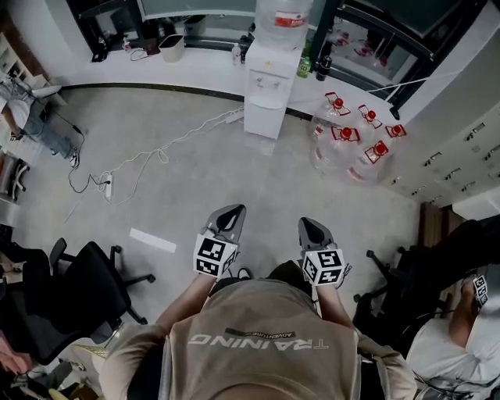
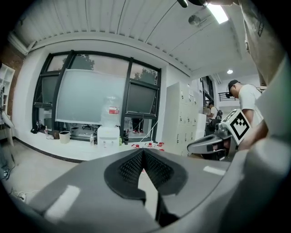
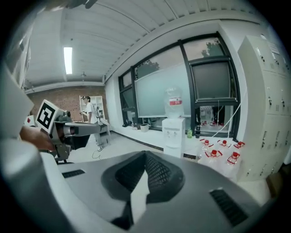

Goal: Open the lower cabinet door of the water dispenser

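The white water dispenser [image 1: 266, 86] stands against the far window sill with a large bottle [image 1: 281, 16] on top. Its lower cabinet door [image 1: 263, 119] is closed. The dispenser [image 2: 108, 136] looks small and distant in the left gripper view, and in the right gripper view the dispenser [image 3: 173, 132] stands ahead, slightly right. My left gripper [image 1: 233, 209] and right gripper [image 1: 310, 223] hover side by side close to my body, far from the dispenser. Both point toward it, shut and holding nothing. In their own views the left gripper [image 2: 143, 152] and right gripper [image 3: 145, 154] have pads meeting at the tip.
Several red-capped water jugs [image 1: 355, 144] lie right of the dispenser. A power strip with cable [image 1: 109, 183] trails across the floor at left, near a white strip [image 1: 152, 240]. A black office chair [image 1: 86, 289] stands at lower left. Lockers [image 1: 453, 164] and a seated person [image 1: 469, 328] are at right.
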Motion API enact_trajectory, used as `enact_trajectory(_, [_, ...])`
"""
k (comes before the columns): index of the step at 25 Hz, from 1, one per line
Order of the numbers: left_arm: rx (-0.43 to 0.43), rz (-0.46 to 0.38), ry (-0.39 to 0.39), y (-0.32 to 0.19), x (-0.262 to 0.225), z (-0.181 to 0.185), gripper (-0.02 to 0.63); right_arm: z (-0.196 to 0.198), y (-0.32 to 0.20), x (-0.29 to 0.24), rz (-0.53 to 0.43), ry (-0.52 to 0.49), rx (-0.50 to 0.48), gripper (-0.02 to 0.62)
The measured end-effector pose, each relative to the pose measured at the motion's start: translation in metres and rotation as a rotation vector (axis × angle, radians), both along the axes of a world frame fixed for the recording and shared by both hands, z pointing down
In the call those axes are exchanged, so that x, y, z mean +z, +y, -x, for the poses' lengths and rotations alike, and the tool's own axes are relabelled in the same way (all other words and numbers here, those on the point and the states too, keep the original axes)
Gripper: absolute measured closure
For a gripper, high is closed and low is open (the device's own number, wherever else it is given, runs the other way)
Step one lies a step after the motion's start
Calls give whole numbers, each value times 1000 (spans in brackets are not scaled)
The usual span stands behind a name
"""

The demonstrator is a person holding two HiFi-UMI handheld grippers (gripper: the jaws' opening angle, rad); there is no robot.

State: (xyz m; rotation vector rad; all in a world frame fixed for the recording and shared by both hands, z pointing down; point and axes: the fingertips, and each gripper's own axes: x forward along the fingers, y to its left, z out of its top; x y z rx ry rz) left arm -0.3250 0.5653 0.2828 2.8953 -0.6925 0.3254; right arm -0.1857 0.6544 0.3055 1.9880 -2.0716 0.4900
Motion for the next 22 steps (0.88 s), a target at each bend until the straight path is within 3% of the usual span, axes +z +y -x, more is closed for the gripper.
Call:
enact_trajectory(9, [-56, 53, -5, -48, 23, -13, 606, -9, -46, 22, 64, 6, -58, 588])
enact_trajectory(13, [-79, 56, -25, -74, 22, -28, 606, -28, -89, 27, 47, -52, -77, 588])
enact_trajectory(17, [-96, 17, -23, -100, 3, -54, 606, -60, -140, 18, 8, -155, -84, 588])
enact_trajectory(22, [-120, -1, -29, -139, -11, -105, 606, -113, -192, 13, -32, -113, -134, 588])
